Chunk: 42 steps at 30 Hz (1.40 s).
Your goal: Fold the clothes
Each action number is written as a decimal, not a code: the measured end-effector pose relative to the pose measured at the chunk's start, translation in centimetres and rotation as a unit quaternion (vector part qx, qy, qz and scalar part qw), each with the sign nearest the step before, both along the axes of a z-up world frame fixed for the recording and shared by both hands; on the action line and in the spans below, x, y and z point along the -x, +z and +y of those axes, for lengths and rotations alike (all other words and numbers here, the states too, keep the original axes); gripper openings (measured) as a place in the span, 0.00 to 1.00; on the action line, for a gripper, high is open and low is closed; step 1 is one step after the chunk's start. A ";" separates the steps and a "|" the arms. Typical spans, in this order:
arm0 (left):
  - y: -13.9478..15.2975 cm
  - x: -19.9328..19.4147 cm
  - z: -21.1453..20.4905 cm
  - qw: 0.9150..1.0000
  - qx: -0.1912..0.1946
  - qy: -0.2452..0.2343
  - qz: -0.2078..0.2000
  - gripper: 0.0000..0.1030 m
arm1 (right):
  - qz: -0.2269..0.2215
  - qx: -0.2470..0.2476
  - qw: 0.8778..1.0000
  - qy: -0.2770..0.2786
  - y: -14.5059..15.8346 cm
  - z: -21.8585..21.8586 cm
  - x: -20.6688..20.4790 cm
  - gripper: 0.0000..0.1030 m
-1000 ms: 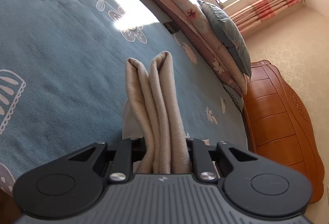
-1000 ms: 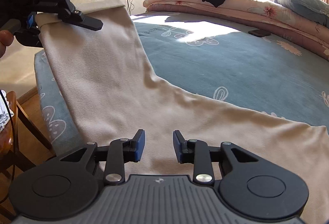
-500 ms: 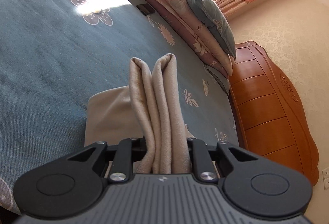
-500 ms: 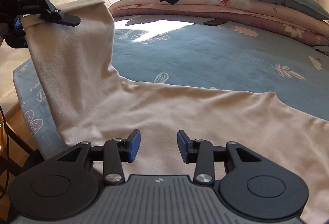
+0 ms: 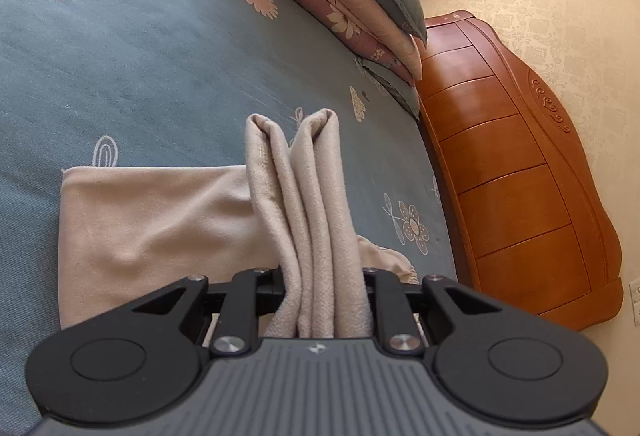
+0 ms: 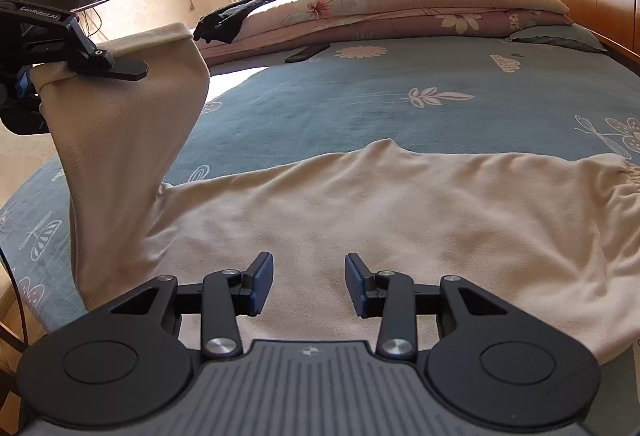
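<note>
Fabric bunched thick between my left gripper (image 5: 326, 300) jaws: it's clamped on the hem end of the beige trousers (image 6: 360, 212), lifting that leg up off the bed (image 6: 400, 96). In the right-wrist view the raised leg hangs from the left claw as a tall flap, while the rest of the trousers lies spread flat across the blue bedspread, elastic waistband off to the right. My right gripper (image 6: 309, 282) is released, jaws parted with nothing between them, poised low over the middle of the cloth. Risk as I see it: with nothing pinning the flat part, pulling the lifted leg across could drag the whole garment and skew the fold. The hem is gathered unevenly in the left claw, so a layer could slip out and drop. The near edge sits close to the bed's side and could slide off.
</note>
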<state>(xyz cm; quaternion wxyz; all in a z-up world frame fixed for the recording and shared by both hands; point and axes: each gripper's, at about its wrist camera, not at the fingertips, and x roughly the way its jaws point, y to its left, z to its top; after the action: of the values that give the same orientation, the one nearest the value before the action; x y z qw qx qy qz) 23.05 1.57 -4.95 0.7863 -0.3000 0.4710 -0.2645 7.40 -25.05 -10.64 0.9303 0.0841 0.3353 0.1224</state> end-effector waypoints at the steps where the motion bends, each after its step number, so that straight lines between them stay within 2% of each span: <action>1: -0.2 -0.2 -0.9 1.000 -0.003 -0.005 0.003 0.17 | -0.001 -0.003 1.000 -0.003 0.0 -0.4 0.1 0.43; 7: -2.5 -1.5 -5.8 0.999 -0.023 -0.029 0.029 0.17 | -0.002 -0.011 1.000 -0.024 -0.5 -2.2 0.5 0.44; 13: -6.0 -2.0 -10.1 0.994 -0.085 -0.053 0.053 0.17 | 0.007 -0.019 0.999 -0.043 -1.4 -3.7 0.7 0.44; 16: -7.2 -1.9 -11.4 0.990 -0.111 -0.063 0.057 0.21 | 0.013 -0.023 0.998 -0.050 -2.0 -4.2 0.7 0.46; 18: -7.8 -1.7 -11.8 0.989 -0.116 -0.069 0.061 0.29 | 0.015 -0.026 0.998 -0.055 -2.2 -4.6 0.8 0.53; 19: -7.4 -1.5 -11.6 0.990 -0.113 -0.071 0.054 0.31 | 0.016 -0.029 0.998 -0.056 -2.3 -4.7 0.8 0.54; 20: -7.0 -1.3 -11.3 0.990 -0.108 -0.073 0.045 0.38 | 0.019 -0.034 0.998 -0.056 -2.5 -5.0 0.8 0.54; 21: -6.5 -1.1 -11.1 0.991 -0.104 -0.075 0.036 0.50 | 0.020 -0.038 0.997 -0.058 -2.6 -5.1 0.8 0.54; 23: -5.6 -0.8 -10.5 0.992 -0.094 -0.078 0.019 0.58 | 0.025 -0.047 0.997 -0.059 -2.8 -5.3 0.7 0.55; 28: -3.2 0.2 -9.1 0.993 -0.071 -0.087 -0.024 0.58 | 0.041 -0.061 0.996 -0.053 -3.7 -5.2 0.5 0.57; 30: -2.3 0.5 -8.6 0.993 -0.061 -0.091 -0.041 0.62 | 0.041 -0.069 0.996 -0.045 -3.8 -5.1 0.6 0.65; 31: -1.7 0.9 -7.7 0.992 -0.075 -0.086 -0.062 0.62 | 0.042 -0.072 0.996 -0.041 -3.8 -5.2 0.6 0.67; 33: -1.0 2.2 -5.6 0.985 -0.118 -0.073 -0.104 0.66 | 0.042 -0.079 0.995 -0.034 -3.7 -5.2 0.6 0.67; 36: -0.7 4.5 -2.6 0.964 -0.202 -0.060 -0.160 0.70 | 0.044 -0.119 0.992 -0.016 -3.6 -5.6 0.8 0.67; 39: -1.3 6.9 -0.5 0.941 -0.279 -0.065 -0.180 0.70 | 0.050 -0.131 0.990 -0.030 -3.7 -5.9 0.6 0.67; 42: -1.9 9.9 0.7 0.929 -0.306 -0.081 -0.191 0.71 | 0.052 -0.125 0.990 -0.036 -3.6 -5.7 0.6 0.67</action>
<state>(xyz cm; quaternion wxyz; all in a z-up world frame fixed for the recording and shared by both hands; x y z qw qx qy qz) 13.19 2.22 -6.81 0.8909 0.0501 0.3928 -0.2224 6.79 -30.73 -14.28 0.8977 0.2180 0.3620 0.1250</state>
